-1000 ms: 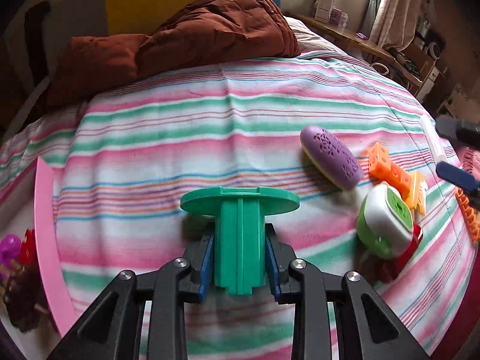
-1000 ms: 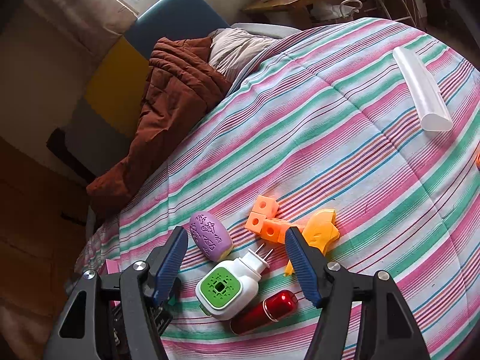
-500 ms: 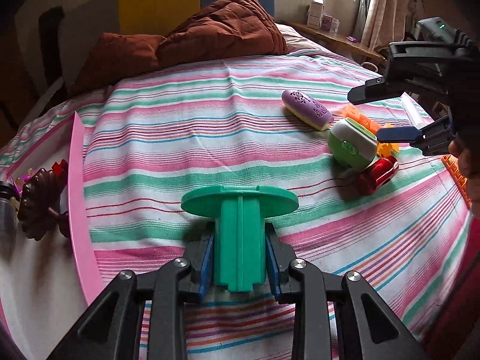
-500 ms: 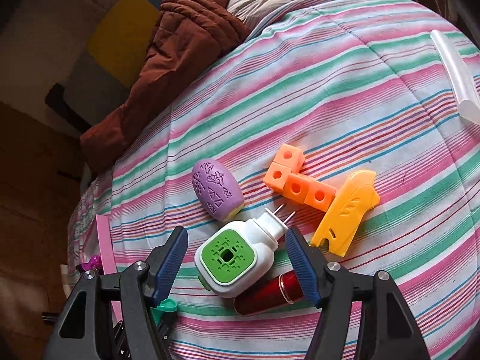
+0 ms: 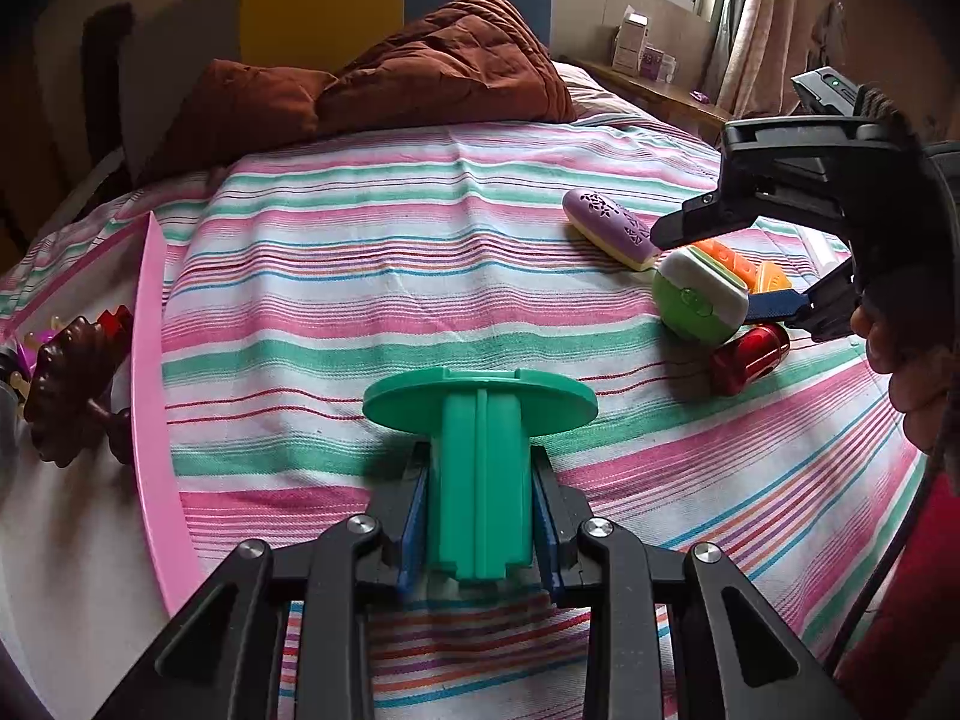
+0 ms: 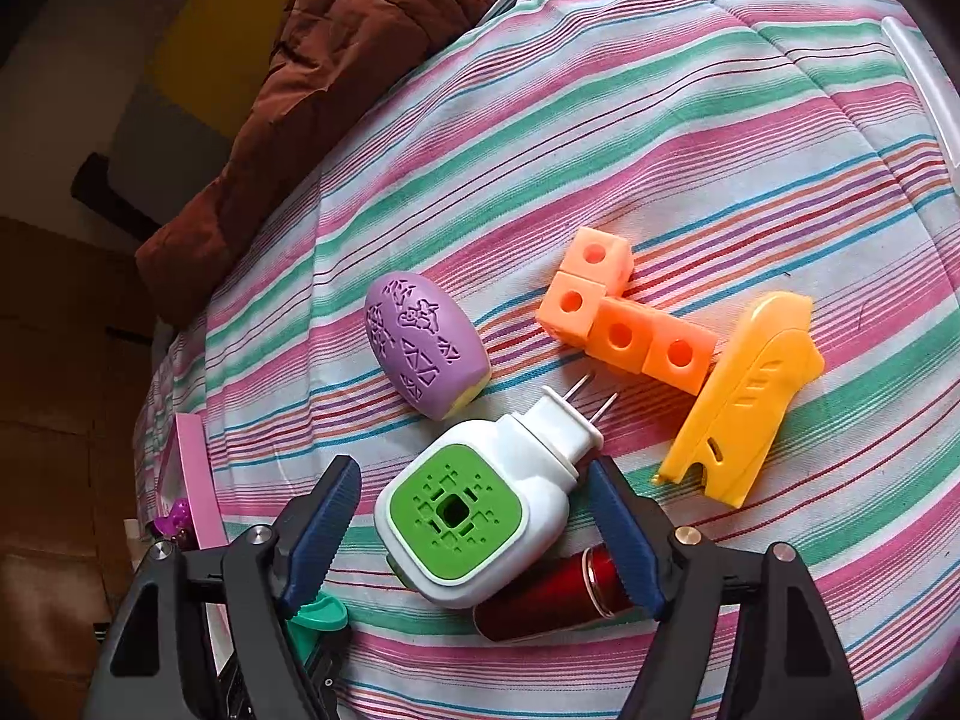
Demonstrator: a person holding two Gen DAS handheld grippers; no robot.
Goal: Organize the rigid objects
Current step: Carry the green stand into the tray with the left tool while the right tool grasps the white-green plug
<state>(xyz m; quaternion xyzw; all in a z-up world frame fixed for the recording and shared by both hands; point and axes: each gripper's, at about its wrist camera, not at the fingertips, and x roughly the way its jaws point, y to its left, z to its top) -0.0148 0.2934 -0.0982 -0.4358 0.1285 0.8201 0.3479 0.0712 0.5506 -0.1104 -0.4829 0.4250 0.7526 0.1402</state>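
My left gripper [image 5: 480,468] is shut on a green plastic piece [image 5: 480,420] with a round disc top, held above the striped bedspread beside a pink tray [image 5: 150,390]. My right gripper [image 6: 474,480] hangs low over a white plug-in device with a green face [image 6: 468,516]. Its jaws are opening, with the device between them and the pads not pressing on it. A red cylinder [image 6: 552,594] lies just under the device. Around it lie a purple oval [image 6: 423,348], joined orange cubes [image 6: 624,324] and a yellow piece [image 6: 744,402]. The left wrist view shows the right gripper [image 5: 729,267] over that device [image 5: 699,306].
The pink tray holds a brown toy [image 5: 72,384] and other small items at the bed's left edge. A brown blanket [image 5: 390,90] is heaped at the head of the bed. A white tube [image 6: 924,78] lies far right. A person's hand [image 5: 900,360] holds the right gripper.
The left gripper carried the green piece towards the pink tray, then held still. The right gripper came down over the plug-in device and its jaws widened.
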